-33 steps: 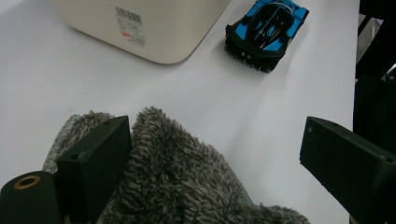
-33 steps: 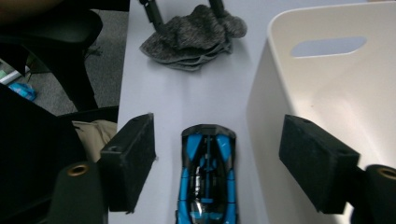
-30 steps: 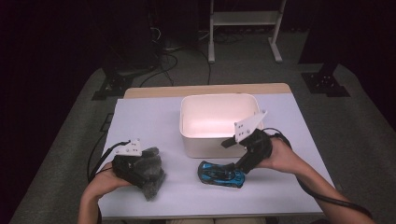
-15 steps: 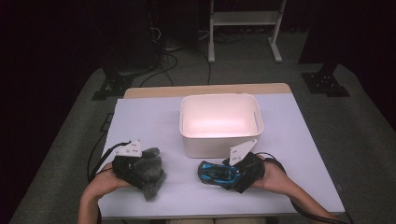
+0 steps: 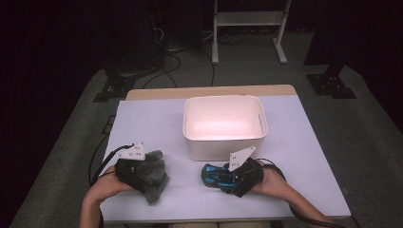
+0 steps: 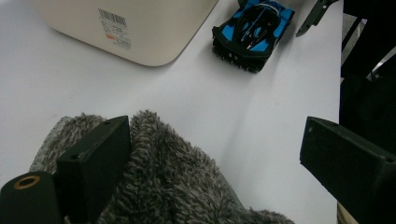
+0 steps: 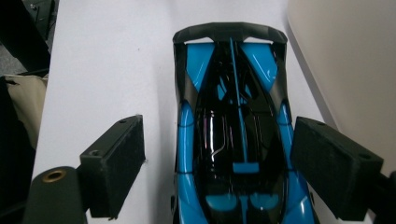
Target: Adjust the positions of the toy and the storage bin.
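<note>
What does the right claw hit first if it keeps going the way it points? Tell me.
The blue and black toy car. It already lies between the open jaws of the right claw; past it, bare table, though depth is hard to judge.

The white bin (image 6: 140,28) carries a small sticker (image 6: 114,29) on its outer wall, printed with a barcode and several lines of tiny text. The print is too small to read. No other writing is legible.

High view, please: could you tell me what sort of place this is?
Probably a dim recording lab: a white-covered table on grey carpet, loose black cables on the floor behind it, and a white metal stand.
</note>
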A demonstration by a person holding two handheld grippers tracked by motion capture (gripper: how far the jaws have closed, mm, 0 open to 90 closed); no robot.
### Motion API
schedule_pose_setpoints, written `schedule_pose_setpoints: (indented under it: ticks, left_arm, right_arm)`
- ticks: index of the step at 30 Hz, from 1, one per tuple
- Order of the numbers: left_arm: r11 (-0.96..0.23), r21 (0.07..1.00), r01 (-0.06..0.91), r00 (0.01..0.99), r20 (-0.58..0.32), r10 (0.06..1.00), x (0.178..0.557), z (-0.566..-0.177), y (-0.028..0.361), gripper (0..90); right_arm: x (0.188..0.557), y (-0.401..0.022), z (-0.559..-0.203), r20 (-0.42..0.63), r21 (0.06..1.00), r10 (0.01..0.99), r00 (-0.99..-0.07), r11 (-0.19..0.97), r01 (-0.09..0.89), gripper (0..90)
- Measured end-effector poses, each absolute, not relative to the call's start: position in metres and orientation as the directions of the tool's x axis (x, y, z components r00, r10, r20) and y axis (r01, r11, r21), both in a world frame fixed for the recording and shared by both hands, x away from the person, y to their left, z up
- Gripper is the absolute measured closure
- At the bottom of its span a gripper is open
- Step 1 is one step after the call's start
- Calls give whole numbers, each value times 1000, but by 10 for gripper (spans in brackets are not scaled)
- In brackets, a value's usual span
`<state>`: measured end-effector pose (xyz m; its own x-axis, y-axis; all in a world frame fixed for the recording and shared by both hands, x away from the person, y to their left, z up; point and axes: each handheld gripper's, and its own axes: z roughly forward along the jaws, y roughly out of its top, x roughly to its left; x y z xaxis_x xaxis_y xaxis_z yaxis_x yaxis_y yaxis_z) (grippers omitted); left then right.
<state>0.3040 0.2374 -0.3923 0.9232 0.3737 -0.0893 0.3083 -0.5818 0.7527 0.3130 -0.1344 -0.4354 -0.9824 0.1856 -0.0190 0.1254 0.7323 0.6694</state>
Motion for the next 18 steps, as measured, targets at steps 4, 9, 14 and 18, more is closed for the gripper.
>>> schedule_pose_setpoints:
  ticks: [4, 9, 14, 18]
  left_arm:
    - [-583, 753, 306, 924, -88, 372, 304, -392, 238, 84]
    - [-582, 753, 308, 925, -92, 370, 304, -392, 238, 84]
    - [-582, 751, 310, 924, -96, 370, 304, -393, 238, 84]
    - [-582, 750, 313, 924, -99, 369, 304, -394, 238, 84]
  right_arm:
    - [314, -131, -435, -48, 673, 189, -981, 732, 108, 162]
    - [315, -130, -438, -60, 663, 191, -980, 741, 104, 156]
    - [318, -127, -443, -53, 650, 182, -982, 753, 104, 156]
    - [319, -123, -448, -49, 639, 177, -983, 762, 105, 156]
